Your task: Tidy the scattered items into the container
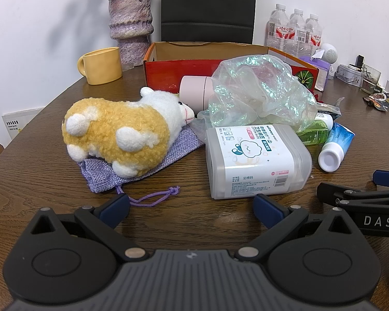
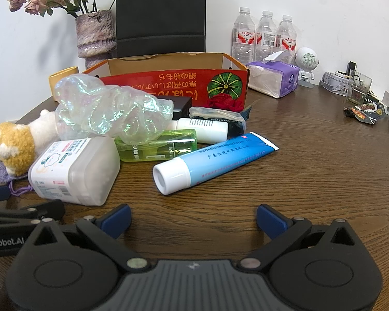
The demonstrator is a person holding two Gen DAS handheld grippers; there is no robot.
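Note:
A red open cardboard box (image 1: 184, 70) (image 2: 153, 80) stands at the back of the table. In front of it lie a plush sheep (image 1: 116, 132) (image 2: 10, 145) on a purple pouch (image 1: 142, 165), a cotton-swab box (image 1: 254, 160) (image 2: 75, 168), an iridescent plastic bag (image 1: 259, 90) (image 2: 109, 108), a green bottle (image 2: 158, 149) (image 1: 314, 131), a blue tube (image 2: 210, 160) (image 1: 335, 145), a white bottle (image 2: 205, 129) and a pink cylinder (image 1: 194, 88). My left gripper (image 1: 192, 211) is open, just short of the swab box. My right gripper (image 2: 193, 219) is open, short of the blue tube.
A yellow mug (image 1: 101, 64) and a purple vase (image 1: 131, 23) stand back left. Three water bottles (image 2: 264, 36), a purple tissue pack (image 2: 275, 77) and a small white speaker (image 2: 307, 62) stand back right. Small clutter (image 2: 363, 108) lies at the far right. A black chair back (image 1: 207, 7) rises behind the box.

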